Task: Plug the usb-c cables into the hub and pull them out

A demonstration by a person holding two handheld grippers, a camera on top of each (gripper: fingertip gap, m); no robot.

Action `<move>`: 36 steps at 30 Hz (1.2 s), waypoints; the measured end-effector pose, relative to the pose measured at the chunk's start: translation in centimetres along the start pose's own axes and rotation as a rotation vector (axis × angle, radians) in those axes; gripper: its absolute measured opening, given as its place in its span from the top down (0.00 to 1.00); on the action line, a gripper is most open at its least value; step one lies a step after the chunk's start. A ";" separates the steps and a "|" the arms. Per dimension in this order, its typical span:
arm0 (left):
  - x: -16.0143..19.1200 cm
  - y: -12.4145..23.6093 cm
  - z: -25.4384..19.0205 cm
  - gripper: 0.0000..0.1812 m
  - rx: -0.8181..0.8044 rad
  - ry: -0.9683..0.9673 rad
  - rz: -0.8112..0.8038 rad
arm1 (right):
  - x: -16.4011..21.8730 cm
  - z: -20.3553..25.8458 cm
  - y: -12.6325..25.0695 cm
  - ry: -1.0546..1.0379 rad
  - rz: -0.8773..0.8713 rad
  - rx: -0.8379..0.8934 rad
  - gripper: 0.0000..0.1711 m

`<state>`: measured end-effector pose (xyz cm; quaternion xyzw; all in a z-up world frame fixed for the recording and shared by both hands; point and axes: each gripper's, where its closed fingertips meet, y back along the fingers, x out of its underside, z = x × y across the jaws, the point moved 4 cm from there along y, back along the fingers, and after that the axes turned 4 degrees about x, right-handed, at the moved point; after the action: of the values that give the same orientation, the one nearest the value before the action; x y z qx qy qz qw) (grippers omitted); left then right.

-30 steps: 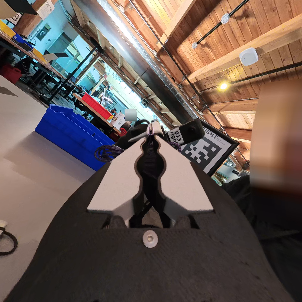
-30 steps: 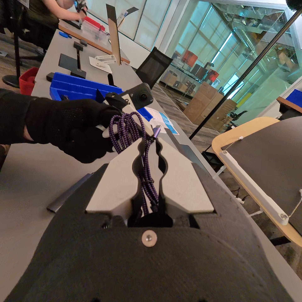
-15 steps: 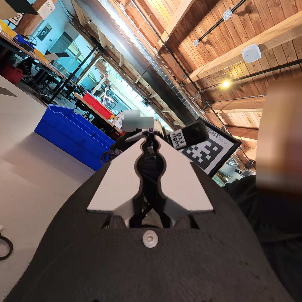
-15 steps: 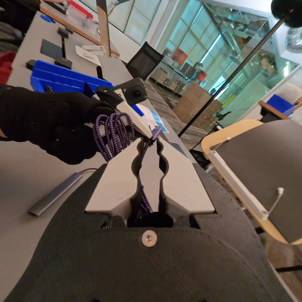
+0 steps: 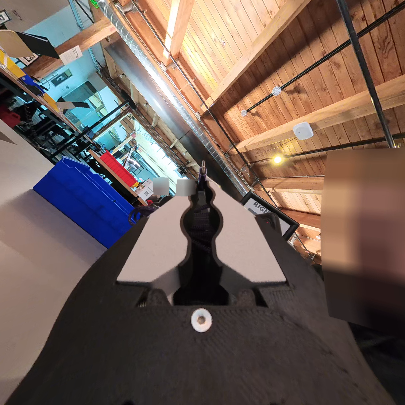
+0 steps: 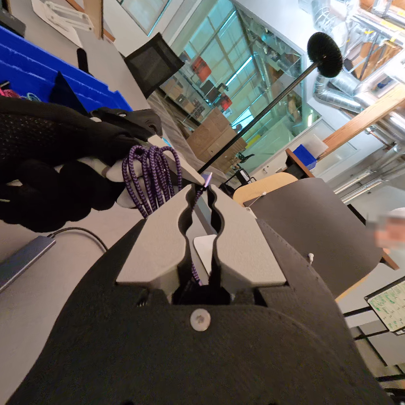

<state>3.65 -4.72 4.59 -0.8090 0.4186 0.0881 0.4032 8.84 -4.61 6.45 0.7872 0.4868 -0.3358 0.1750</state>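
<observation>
Right gripper (image 6: 200,188) opened; left gripper (image 5: 202,186) retains cable plug (image 5: 202,174)

Purple cable (image 6: 153,175) between parted tool (image 6: 200,188) tips

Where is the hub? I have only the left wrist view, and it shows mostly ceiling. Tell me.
Observer: The hub lies flat on the table, to the left of the right gripper, with nothing plugged into the end I can see.
Operator: Report the cable slack.
Observer: The purple cable hangs in several loops under the left gripper, next to the gloved hand holding it.
Operator: Give me the right jaws.
Observer: They stand apart, and one strand of the purple cable runs loose between them.
</observation>
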 end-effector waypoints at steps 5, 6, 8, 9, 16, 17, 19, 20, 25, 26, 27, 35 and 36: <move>0.1 0.3 0.2 0.98 0.000 -0.006 0.011 | 0.2 0.2 0.0 -0.059 0.000 -0.039 0.96; 0.2 0.4 0.2 0.98 0.001 -0.006 0.015 | 0.2 0.2 0.0 -0.074 -0.003 -0.048 0.96; 0.1 0.4 0.2 0.97 -0.019 -0.024 0.018 | 0.4 0.3 0.1 -0.090 -0.003 -0.068 0.96; -0.1 0.6 0.2 0.95 -0.024 -0.030 0.000 | 0.5 0.3 0.2 -0.094 -0.005 -0.082 0.97; 0.0 0.7 -0.1 0.95 -0.085 -0.075 0.088 | 0.9 0.5 0.7 -0.055 0.012 -0.143 0.96; 0.1 0.7 -0.1 0.96 -0.085 -0.076 0.092 | 0.8 0.5 0.7 -0.052 0.009 -0.144 0.96; 0.0 0.6 -0.3 0.97 -0.052 -0.052 0.061 | 0.4 0.3 0.8 -0.070 -0.014 -0.134 0.96; -0.1 0.6 -0.3 0.97 -0.037 -0.039 0.043 | 0.3 0.3 0.7 -0.074 -0.022 -0.127 0.96; -0.5 0.6 -0.6 0.98 -0.015 -0.008 -0.034 | -0.2 0.3 0.2 -0.112 -0.065 -0.061 0.95; -0.6 0.6 -0.6 0.98 -0.017 -0.007 -0.054 | -0.3 0.3 0.1 -0.119 -0.073 -0.041 0.95; -0.6 0.6 -0.6 0.98 -0.009 0.003 -0.068 | -0.4 0.3 -0.1 -0.128 -0.078 -0.022 0.94; -0.6 0.8 0.3 0.98 -0.041 0.033 -0.160 | 0.4 0.7 -1.0 -0.027 -0.016 0.136 0.93; -0.6 0.8 0.4 0.98 -0.041 0.042 -0.176 | 0.4 0.8 -1.2 -0.004 -0.009 0.165 0.93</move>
<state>2.73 -4.31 4.21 -0.8523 0.3524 0.0442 0.3839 7.67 -4.26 5.63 0.7962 0.4605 -0.3769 0.1090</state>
